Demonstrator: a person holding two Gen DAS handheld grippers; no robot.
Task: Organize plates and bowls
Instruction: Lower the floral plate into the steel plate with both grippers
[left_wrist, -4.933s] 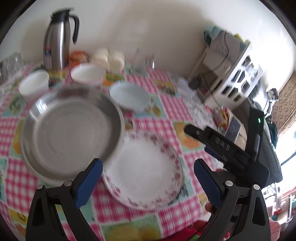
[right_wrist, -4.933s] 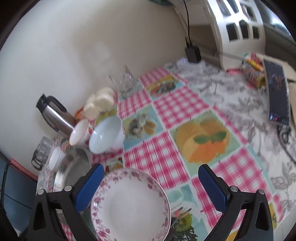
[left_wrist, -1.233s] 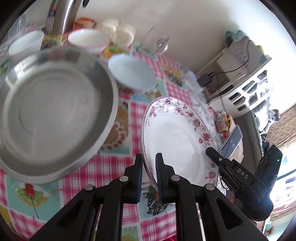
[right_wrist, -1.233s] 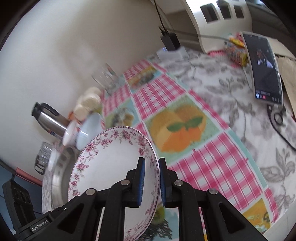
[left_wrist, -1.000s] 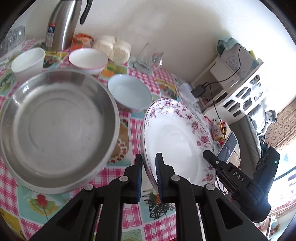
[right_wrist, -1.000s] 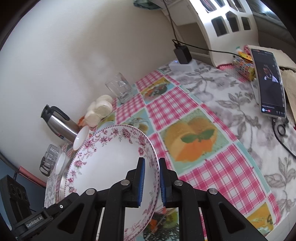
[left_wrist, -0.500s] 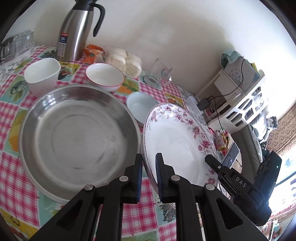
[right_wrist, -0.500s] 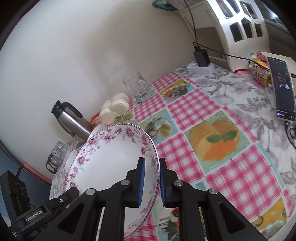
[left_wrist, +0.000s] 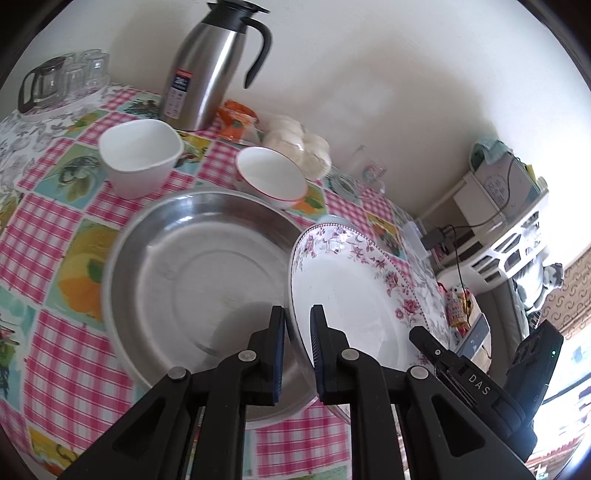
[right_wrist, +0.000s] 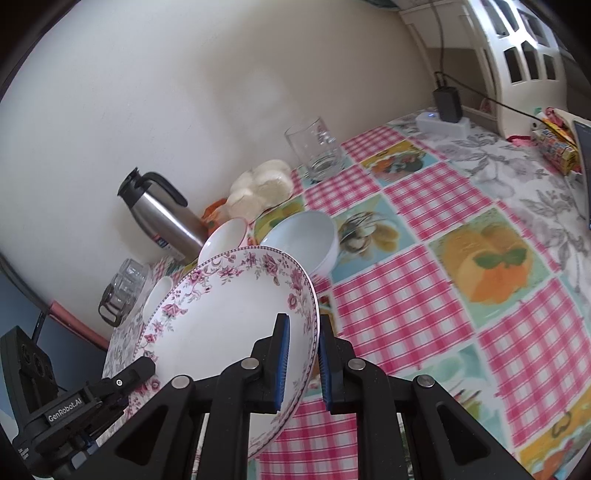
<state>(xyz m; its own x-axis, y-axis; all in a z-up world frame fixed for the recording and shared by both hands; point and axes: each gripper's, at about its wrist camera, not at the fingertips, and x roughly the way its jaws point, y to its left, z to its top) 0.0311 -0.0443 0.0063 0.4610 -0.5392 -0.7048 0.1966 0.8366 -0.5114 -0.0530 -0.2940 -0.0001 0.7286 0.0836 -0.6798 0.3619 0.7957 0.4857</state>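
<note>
Both grippers hold one white plate with a pink floral rim (left_wrist: 354, 284) (right_wrist: 229, 317) off the table. My left gripper (left_wrist: 297, 354) is shut on its left rim, my right gripper (right_wrist: 302, 363) on its right rim. The plate hangs tilted at the right edge of a large steel dish (left_wrist: 199, 273) on the checked tablecloth. Behind the dish stand a white square bowl (left_wrist: 138, 157) and a red-rimmed bowl (left_wrist: 271, 179) (right_wrist: 223, 236). A pale blue bowl (right_wrist: 306, 230) sits just beyond the plate, mostly hidden in the left wrist view.
A steel thermos jug (left_wrist: 210, 70) (right_wrist: 162, 210) stands against the wall with a bag of white buns (left_wrist: 299, 144) (right_wrist: 260, 188). A glass mug (right_wrist: 316, 149), a tray of glasses (left_wrist: 62, 81), a power strip (right_wrist: 443, 123) and a white shelf (left_wrist: 517, 229) are around.
Both grippers closed on the floral plate, lifted it off the table and carried it left, toward the steel dish. In the last half second it moved further over the dish's right edge.
</note>
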